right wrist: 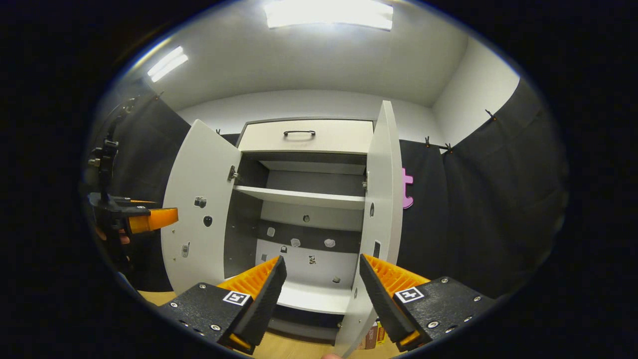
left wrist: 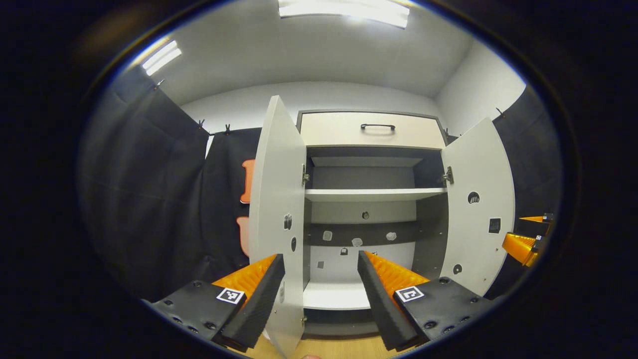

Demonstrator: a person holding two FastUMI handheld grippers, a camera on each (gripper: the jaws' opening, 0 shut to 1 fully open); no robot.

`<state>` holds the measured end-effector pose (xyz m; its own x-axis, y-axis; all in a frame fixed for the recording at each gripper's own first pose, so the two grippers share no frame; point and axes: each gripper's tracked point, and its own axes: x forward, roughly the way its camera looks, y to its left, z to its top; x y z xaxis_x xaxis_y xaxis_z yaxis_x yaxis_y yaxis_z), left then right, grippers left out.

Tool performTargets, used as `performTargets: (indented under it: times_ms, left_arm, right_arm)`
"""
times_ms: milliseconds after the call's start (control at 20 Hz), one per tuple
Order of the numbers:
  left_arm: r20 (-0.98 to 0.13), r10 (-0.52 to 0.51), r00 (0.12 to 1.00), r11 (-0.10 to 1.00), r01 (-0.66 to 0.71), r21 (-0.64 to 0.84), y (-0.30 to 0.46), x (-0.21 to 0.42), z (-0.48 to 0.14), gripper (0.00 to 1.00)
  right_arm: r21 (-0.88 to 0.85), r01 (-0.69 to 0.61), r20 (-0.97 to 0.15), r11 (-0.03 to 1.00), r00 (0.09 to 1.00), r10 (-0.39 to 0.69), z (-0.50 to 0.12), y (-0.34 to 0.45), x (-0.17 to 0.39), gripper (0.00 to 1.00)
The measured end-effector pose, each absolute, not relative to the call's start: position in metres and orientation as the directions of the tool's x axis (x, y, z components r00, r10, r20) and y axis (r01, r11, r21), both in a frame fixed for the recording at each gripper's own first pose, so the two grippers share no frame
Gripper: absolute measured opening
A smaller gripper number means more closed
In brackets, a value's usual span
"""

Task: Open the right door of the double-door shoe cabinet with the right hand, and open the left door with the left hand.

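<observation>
- The shoe cabinet (left wrist: 371,194) stands against the far white wall, between black cloth walls, and both of its doors stand open.
- In the left gripper view, the left door (left wrist: 277,209) is swung out toward the camera and shows nearly edge-on. Its lower edge reaches down between the two fingers of the left gripper (left wrist: 321,289).
- The fingers of the left gripper are spread well apart and nothing is held between them. The left finger is just beside the door, but I cannot tell if it touches it.
- In the same view, the right door (left wrist: 478,209) is open to the right and shows its pale inner face with small dark marks.
- The right gripper (left wrist: 523,244) appears at the far right edge, just beside the right door, as orange fingers.
- In the right gripper view, the right door (right wrist: 384,214) is nearly edge-on and comes down between the fingers of the right gripper (right wrist: 321,289). These fingers are also apart and empty.
- The left door (right wrist: 199,214) is open to the left there, and the left gripper (right wrist: 149,219) is near its outer edge, held by a hand (right wrist: 112,234).
- Inside the cabinet there is a white shelf (left wrist: 374,194) in the upper part and a pale floor board (left wrist: 334,296) at the bottom.
- Above the doors there is a drawer (left wrist: 371,129) with a dark handle (left wrist: 378,126), and it is closed.
- The floor (left wrist: 344,346) under the cabinet is light wood.
</observation>
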<state>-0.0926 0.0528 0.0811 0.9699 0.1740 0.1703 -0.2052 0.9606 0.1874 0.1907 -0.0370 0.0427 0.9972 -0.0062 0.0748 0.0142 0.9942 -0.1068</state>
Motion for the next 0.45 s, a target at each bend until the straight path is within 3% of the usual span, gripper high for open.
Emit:
performTargets:
  times_ms: [450]
  left_arm:
    - [0.178,0.115,0.977,0.976,-0.144,0.166,0.070,-0.074,0.077,0.95]
  right_arm:
    - [-0.114,0.042,0.046,0.993,0.998,-0.037,0.037,-0.032,0.189,0.90]
